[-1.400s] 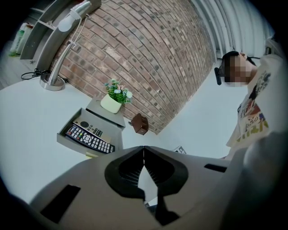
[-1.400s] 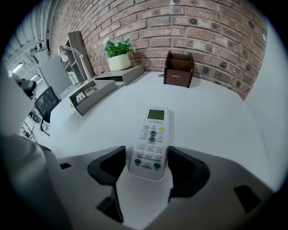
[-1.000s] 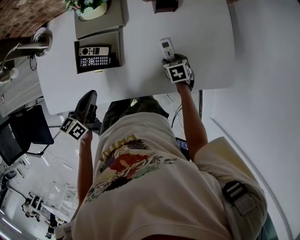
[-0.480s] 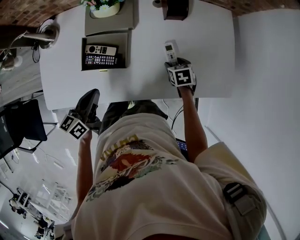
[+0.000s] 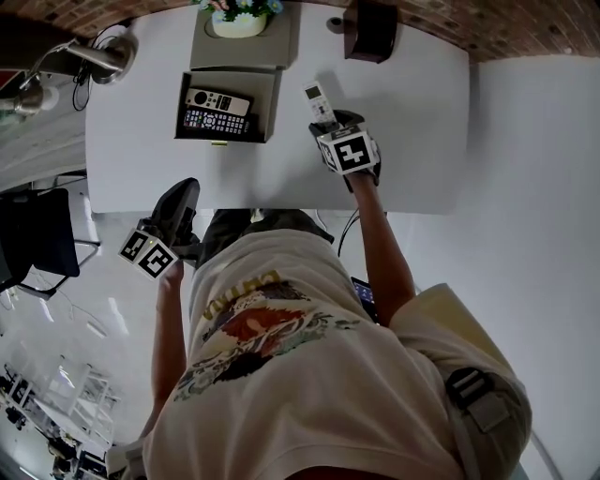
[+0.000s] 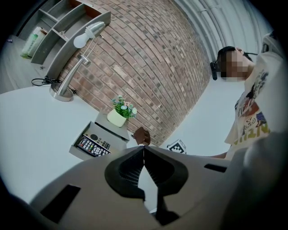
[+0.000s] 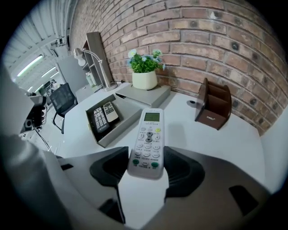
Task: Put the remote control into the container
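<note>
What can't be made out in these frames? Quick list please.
- Underside of the white remote: right gripper view, hidden by its own body; gap to the table unclear.
- Jaws of the right hand-held gripper: head view, covered by its marker cube.
- Button print on the two remotes in the container: too small in every view.
- Plant: head view, cut by the top edge.

Bright, even light; sharp centres, fisheye warp and dark corners.
</note>
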Demonstrator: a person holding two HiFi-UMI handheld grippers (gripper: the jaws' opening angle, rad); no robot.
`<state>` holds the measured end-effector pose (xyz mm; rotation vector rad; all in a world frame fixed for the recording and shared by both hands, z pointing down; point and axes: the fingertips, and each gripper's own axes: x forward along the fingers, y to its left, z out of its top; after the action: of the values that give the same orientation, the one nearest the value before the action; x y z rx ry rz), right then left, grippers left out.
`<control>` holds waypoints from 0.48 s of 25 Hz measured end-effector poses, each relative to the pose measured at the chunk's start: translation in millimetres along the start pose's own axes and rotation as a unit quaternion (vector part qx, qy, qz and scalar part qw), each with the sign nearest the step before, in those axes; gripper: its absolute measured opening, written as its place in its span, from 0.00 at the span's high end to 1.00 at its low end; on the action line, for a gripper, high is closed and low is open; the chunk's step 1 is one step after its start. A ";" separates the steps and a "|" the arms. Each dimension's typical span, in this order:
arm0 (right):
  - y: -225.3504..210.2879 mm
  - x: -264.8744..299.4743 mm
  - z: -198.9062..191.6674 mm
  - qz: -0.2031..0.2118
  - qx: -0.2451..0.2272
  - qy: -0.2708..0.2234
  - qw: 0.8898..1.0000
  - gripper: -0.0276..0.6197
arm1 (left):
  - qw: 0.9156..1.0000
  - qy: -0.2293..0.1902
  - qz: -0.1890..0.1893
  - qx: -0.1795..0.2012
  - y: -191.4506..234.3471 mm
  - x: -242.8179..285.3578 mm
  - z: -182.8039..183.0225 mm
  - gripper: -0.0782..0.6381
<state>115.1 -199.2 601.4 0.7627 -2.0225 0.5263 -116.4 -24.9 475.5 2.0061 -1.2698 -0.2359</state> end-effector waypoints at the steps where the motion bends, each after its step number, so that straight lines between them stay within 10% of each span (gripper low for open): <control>1: 6.0 3.9 6.3 0.006 -0.010 0.000 1.000 0.57 | 1.000 -0.004 0.002 -0.002 3.0 -3.8 0.8 0.88; 12: 76.2 44.1 56.9 0.051 -0.107 0.029 0.992 0.57 | 0.998 -0.044 0.035 -0.028 47.4 -58.1 19.5 0.88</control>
<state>10.5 -193.2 603.9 0.5101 -2.0318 0.3764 -188.4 3.1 480.4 1.9199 -1.3708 -0.3266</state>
